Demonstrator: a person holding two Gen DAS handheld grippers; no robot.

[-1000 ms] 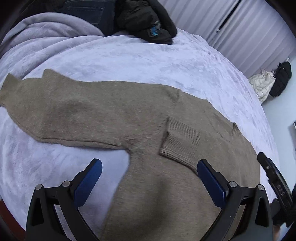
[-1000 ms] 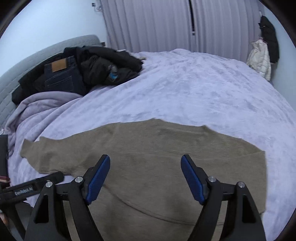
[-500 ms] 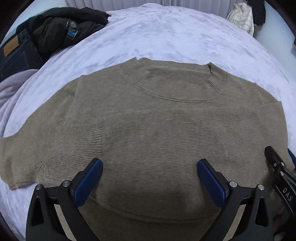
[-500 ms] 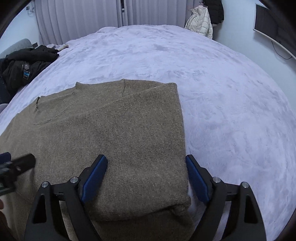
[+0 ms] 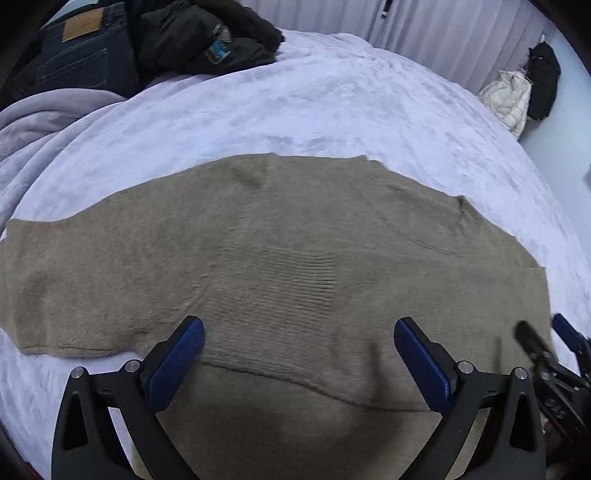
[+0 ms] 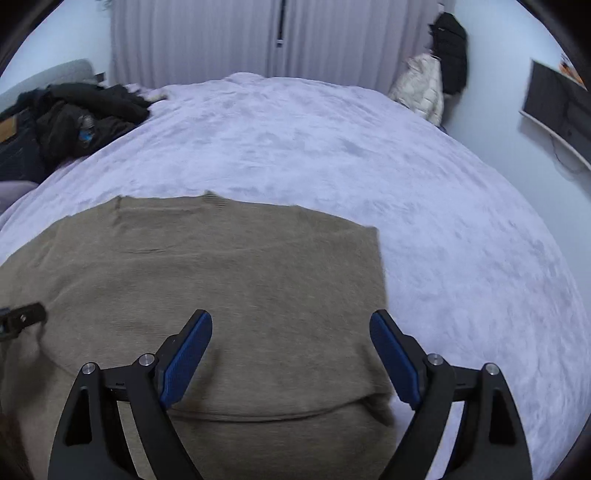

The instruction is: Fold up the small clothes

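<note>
A tan knit sweater (image 5: 295,251) lies flat on the lavender bed cover (image 5: 332,103). Its left sleeve stretches out to the left, and its right side is folded in, with a straight folded edge in the right wrist view (image 6: 221,280). My left gripper (image 5: 299,328) is open and empty, hovering over the sweater's middle. My right gripper (image 6: 291,325) is open and empty over the folded right side. The right gripper's tip shows at the left wrist view's right edge (image 5: 546,354).
A pile of dark jackets (image 5: 199,33) and jeans (image 5: 85,51) lies at the bed's far left, next to a bunched grey blanket (image 5: 44,122). Coats (image 6: 424,88) hang by the curtain. A wall screen (image 6: 554,107) is at the right.
Both views have swung about over the sweater. The left view now looks more to the left, with the outstretched sleeve in it. Both grippers have stayed open and empty.
</note>
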